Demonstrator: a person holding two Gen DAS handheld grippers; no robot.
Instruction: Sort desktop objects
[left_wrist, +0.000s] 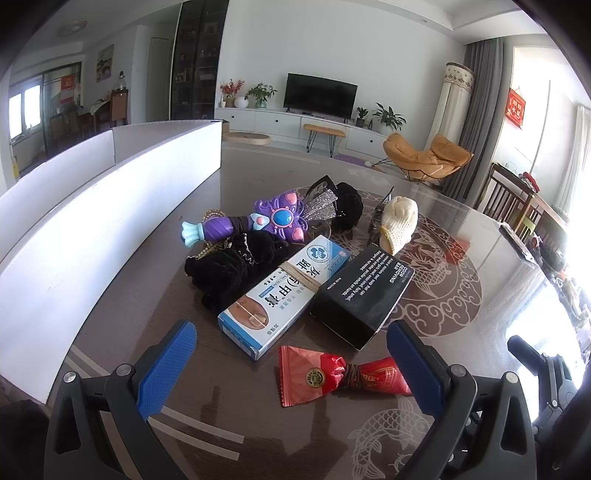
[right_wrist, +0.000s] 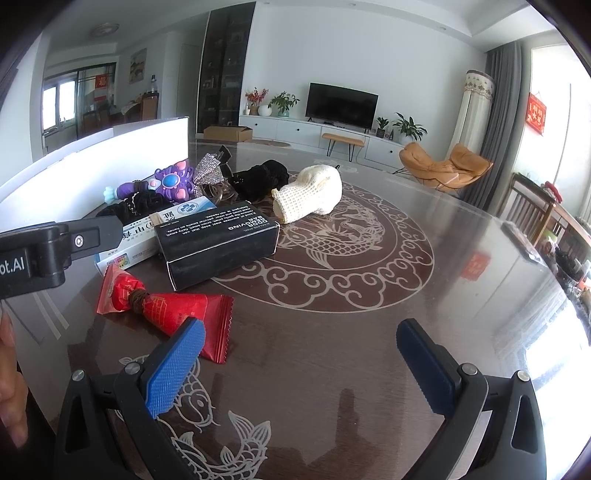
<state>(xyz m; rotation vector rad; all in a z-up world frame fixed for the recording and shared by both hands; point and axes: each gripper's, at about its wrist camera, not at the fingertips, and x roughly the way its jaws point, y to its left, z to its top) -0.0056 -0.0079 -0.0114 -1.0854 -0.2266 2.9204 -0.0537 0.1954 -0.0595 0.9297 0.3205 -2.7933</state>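
A heap of small objects lies on the dark patterned table (left_wrist: 424, 424). In the left wrist view my left gripper (left_wrist: 291, 338) stands open just short of a red foil packet (left_wrist: 332, 373) tied in the middle. Beyond it lie a blue and white medicine box (left_wrist: 280, 295), a black soap box (left_wrist: 364, 295), black velvet scrunchies (left_wrist: 229, 269), a purple toy wand (left_wrist: 251, 221), a sparkly hair clip (left_wrist: 319, 206) and a cream knitted pouch (left_wrist: 399, 221). My right gripper (right_wrist: 301, 343) is open over bare table, its left fingertip beside the red packet (right_wrist: 173, 306), right of the black box (right_wrist: 218, 243).
A white partition board (left_wrist: 92, 221) stands along the left of the table. The left gripper's black body (right_wrist: 44, 254) juts in at the left of the right wrist view, with a hand (right_wrist: 11, 387) below it. Chairs (left_wrist: 517, 199) stand at the table's far right edge.
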